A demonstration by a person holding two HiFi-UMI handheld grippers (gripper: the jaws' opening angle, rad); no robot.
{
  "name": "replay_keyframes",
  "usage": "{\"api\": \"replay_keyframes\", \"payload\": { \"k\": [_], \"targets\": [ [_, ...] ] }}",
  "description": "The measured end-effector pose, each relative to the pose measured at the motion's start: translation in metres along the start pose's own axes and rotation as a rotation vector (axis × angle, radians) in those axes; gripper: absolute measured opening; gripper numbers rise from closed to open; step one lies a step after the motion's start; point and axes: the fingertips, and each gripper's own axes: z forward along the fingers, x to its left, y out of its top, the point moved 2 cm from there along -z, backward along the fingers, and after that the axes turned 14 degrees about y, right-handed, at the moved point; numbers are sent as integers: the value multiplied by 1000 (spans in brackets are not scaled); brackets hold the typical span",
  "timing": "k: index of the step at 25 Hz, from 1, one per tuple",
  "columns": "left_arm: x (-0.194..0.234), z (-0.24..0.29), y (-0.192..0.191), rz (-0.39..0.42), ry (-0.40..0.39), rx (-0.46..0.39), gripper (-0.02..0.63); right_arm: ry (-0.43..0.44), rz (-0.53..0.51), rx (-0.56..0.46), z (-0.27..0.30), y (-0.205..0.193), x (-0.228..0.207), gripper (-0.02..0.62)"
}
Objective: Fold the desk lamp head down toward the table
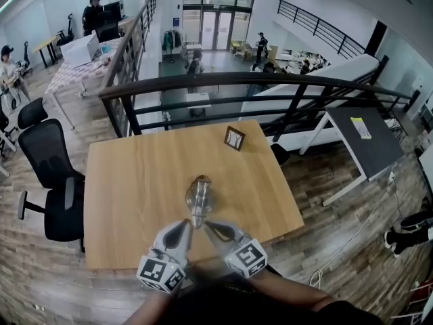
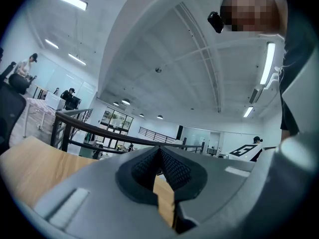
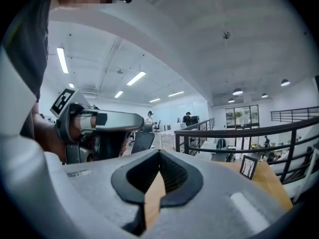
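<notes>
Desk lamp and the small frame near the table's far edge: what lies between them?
Only bare wood of the table. In the head view, nothing stands on the stretch between the desk lamp and the small frame.

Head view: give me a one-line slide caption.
Left gripper and right gripper, both shut, flank the desk lamp on the wooden table.
</notes>
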Motion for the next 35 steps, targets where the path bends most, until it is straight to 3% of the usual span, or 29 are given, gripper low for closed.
{"api": "replay_keyframes", "payload": {
  "k": [8,18,26,35],
  "targets": [
    [-69,-26,-23,36,22,-11,2,37,36,-45,-70,-3,23,3],
    [-166,-80,-83,-10,56,20,2,76,67,-33,-172,-36,72,3],
    [-191,-136,-83,14,133,-2,2,131,45,-62,-202,-31,120,3],
    [-188,-177,-81,40,117,-16,2,123,32,-86,-202,-18,163,3]
  ]
}}
